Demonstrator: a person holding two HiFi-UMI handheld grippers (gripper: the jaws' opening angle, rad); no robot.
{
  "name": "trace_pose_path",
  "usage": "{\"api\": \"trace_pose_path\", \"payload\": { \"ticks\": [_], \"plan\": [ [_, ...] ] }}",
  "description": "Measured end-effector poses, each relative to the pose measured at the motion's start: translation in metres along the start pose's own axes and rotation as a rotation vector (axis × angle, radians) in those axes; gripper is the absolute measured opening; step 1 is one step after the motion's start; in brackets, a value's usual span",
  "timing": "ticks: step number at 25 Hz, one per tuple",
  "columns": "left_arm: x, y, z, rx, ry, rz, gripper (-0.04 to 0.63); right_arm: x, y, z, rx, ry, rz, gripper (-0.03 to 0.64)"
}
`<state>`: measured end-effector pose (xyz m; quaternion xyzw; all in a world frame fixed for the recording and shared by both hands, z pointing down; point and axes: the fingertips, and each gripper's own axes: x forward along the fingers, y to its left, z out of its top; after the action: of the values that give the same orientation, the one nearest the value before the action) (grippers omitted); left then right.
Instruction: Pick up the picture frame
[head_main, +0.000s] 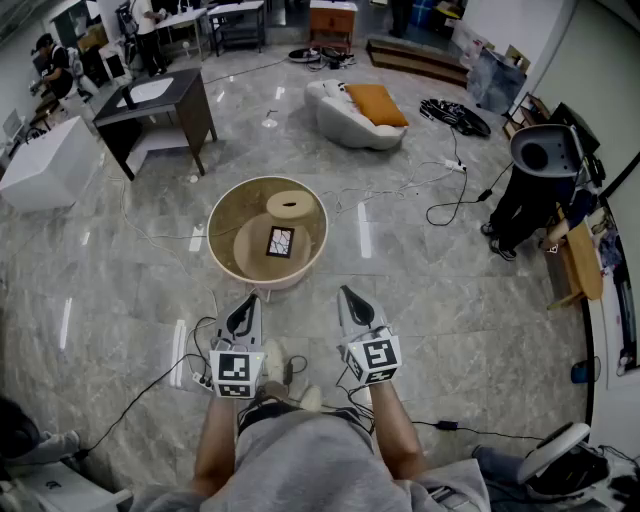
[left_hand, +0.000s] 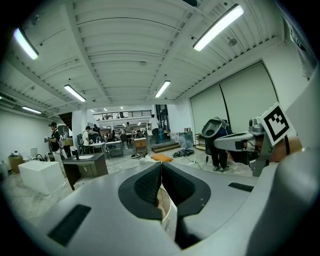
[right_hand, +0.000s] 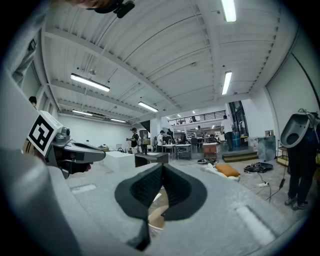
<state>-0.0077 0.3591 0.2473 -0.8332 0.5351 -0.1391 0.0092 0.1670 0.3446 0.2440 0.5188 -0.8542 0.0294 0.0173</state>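
Left gripper and right gripper are both sitting clenched, pads meeting tip to tip w/ nothing caught btwn them, and they are hovering side by side at lower centre of the head view, noses aiming up-frame. Just beyond them the round tub is standing on the floor at centre frame, and the picture frame is lying flat inside it on a raised inner disc, w/ a pale ring resting just above it in the frame. Neither gripper is touching tub or frame, so this is looking like the very start: the reach isn't under way yet. Next move is probably calling for one gripper to be spreading its jaws, going over the near rim and dipping down into the tub (a level approach would likely be bumping the wall), then pinching the frame by one edge, since it is lying flat.
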Motion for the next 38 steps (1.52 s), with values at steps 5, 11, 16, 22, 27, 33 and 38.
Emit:
{"api": "trace_pose_path", "payload": {
  "ticks": [5, 11, 16, 22, 27, 33, 38],
  "plan": [
    [0.006, -0.003, 0.002, 0.006, 0.004, 0.003, 0.020, 0.003, -0.007, 0.000, 0.004, -0.006, 0.004, -0.002],
    [0.013, -0.003, 0.005, -0.005, 0.003, 0.014, 0.020, 0.010, -0.010, 0.004, -0.006, -0.004, 0.018, -0.002],
    [0.019, -0.005, 0.001, -0.013, 0.001, 0.018, 0.020, 0.014, -0.014, -0.001, -0.022, -0.002, 0.021, -0.002],
    [0.050, 0.008, -0.001, -0.014, 0.009, 0.003, 0.020, 0.040, -0.026, -0.003, -0.009, -0.001, 0.007, -0.002],
    [0.095, 0.036, 0.003, -0.007, 0.013, -0.032, 0.020, 0.087, -0.041, -0.004, -0.008, 0.015, -0.018, -0.002],
    [0.164, 0.087, 0.006, -0.011, 0.028, -0.090, 0.020, 0.163, -0.055, 0.000, 0.006, 0.036, -0.059, -0.002],
    [0.219, 0.132, 0.010, 0.005, 0.032, -0.138, 0.020, 0.230, -0.067, 0.003, 0.018, 0.049, -0.097, -0.002]
  ]
}}
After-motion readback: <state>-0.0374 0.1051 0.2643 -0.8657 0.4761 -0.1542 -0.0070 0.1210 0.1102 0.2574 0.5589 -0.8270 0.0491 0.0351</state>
